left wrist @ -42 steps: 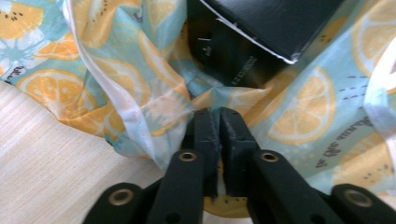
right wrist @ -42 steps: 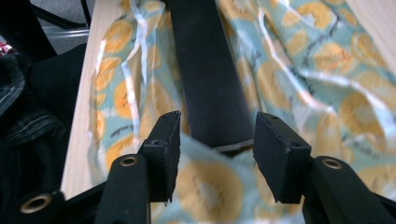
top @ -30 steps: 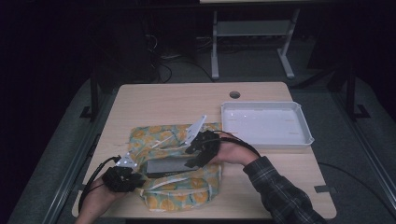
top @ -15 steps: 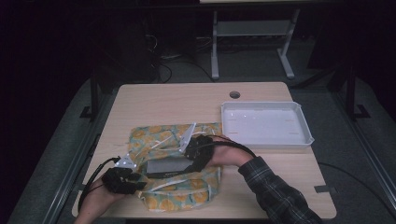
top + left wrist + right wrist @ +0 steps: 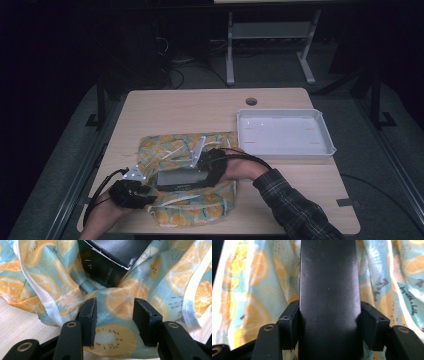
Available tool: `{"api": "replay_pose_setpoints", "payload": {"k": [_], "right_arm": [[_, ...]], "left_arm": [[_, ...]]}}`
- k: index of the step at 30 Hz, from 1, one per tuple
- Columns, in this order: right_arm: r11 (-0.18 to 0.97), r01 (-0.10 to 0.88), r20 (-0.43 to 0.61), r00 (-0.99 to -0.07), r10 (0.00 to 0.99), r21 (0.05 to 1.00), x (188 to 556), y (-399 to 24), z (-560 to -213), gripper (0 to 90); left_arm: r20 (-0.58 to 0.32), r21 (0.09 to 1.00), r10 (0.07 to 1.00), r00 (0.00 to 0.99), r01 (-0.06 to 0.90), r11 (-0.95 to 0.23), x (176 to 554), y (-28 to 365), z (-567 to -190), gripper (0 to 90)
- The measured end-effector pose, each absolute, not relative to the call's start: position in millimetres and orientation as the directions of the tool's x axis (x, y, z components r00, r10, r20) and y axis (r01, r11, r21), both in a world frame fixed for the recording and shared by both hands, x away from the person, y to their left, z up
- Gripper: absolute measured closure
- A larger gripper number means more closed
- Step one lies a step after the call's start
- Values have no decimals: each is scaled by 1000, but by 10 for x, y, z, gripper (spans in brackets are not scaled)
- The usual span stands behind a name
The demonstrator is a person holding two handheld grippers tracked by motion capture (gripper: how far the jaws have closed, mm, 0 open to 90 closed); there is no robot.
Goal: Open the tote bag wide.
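A cloth bag (image 5: 170, 145) printed with orange slices lies on the table's near left. A black box (image 5: 181, 178) lies level in its mouth. My right gripper (image 5: 207, 167) is at the box's right end, and its pads (image 5: 289, 325) sit against both sides of the box (image 5: 328, 272); its jaws have just been widening slightly around it. My left gripper (image 5: 147, 192) is at the bag's near left corner. Its jaws (image 5: 114, 306) have just been opening and stand apart over loose bag cloth (image 5: 120, 298), with the box's corner (image 5: 110, 262) just beyond.
A white tray (image 5: 284, 132) stands at the right of the wooden table (image 5: 190, 110), past the right forearm. A round cable hole (image 5: 251, 101) lies behind it. Cables trail from both grippers off the near edge.
The right gripper has sunk a little with the black box, bringing it lower into the bag's mouth. The left hand has kept its place.
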State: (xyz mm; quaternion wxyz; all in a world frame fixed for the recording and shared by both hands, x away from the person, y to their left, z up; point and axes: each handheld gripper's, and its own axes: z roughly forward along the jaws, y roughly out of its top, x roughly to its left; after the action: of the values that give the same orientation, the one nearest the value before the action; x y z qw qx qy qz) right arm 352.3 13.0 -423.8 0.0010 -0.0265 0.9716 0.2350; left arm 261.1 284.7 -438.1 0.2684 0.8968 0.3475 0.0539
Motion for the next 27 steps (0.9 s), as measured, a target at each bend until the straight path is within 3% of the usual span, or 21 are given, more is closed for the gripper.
{"api": "replay_pose_setpoints", "payload": {"k": [15,27], "right_arm": [[885,-45,-4,-999,-49,463,3533,143,-4234,418],[859,-28,-3,-1000,-31,510,3542,100,-4039,418]], "left_arm": [[-85,518,650,755,590,-619,2611,2849,-4383,520],[-76,514,647,759,586,-627,2618,2858,-4383,515]]}}
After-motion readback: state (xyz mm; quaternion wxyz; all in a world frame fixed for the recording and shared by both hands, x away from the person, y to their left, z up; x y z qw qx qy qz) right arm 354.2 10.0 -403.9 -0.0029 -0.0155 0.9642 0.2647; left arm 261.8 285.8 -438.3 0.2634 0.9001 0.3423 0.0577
